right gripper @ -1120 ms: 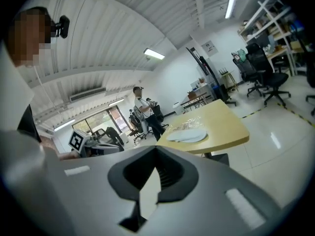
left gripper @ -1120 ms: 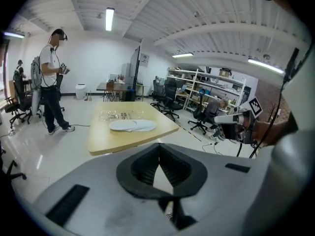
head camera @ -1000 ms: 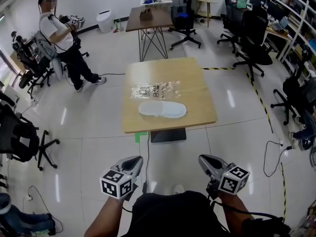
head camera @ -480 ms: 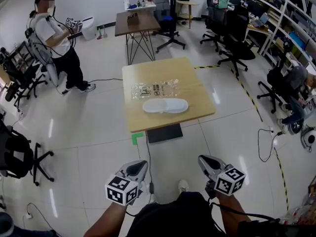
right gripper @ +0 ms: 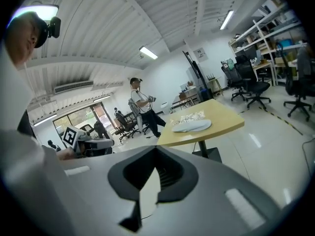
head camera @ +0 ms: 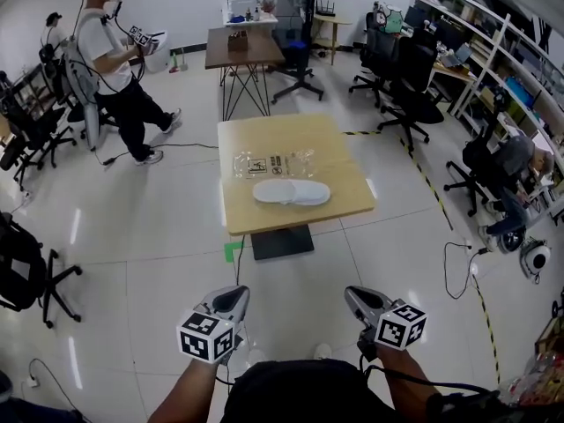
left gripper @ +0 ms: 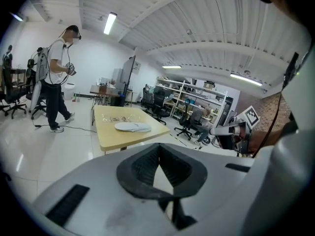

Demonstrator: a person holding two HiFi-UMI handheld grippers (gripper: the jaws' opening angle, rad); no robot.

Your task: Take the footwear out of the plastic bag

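Note:
A pair of white slippers (head camera: 292, 192) lies flat on the wooden table (head camera: 339, 167), outside the bag. The clear plastic bag (head camera: 275, 163) lies crumpled just behind them. My left gripper (head camera: 231, 296) and right gripper (head camera: 353, 295) hang over the floor, well short of the table, both shut with nothing between the jaws. The left gripper view shows its gripper (left gripper: 158, 154) closed, with the slippers (left gripper: 133, 127) and bag (left gripper: 119, 118) far ahead. From the right gripper (right gripper: 156, 157), the slippers (right gripper: 192, 126) and bag (right gripper: 190, 116) also look distant.
A person (head camera: 115, 60) holding grippers stands at the far left. A second table (head camera: 242, 47) is behind the wooden one. Office chairs (head camera: 410, 104) and shelves line the right; more chairs (head camera: 22, 271) sit left. Green tape (head camera: 232, 252) and a yellow-black line (head camera: 423, 179) mark the floor.
The table with slippers and bag now looks smaller and farther away, as I have drawn back. Both grippers stay shut and empty. The person at the back has stepped along the wall.

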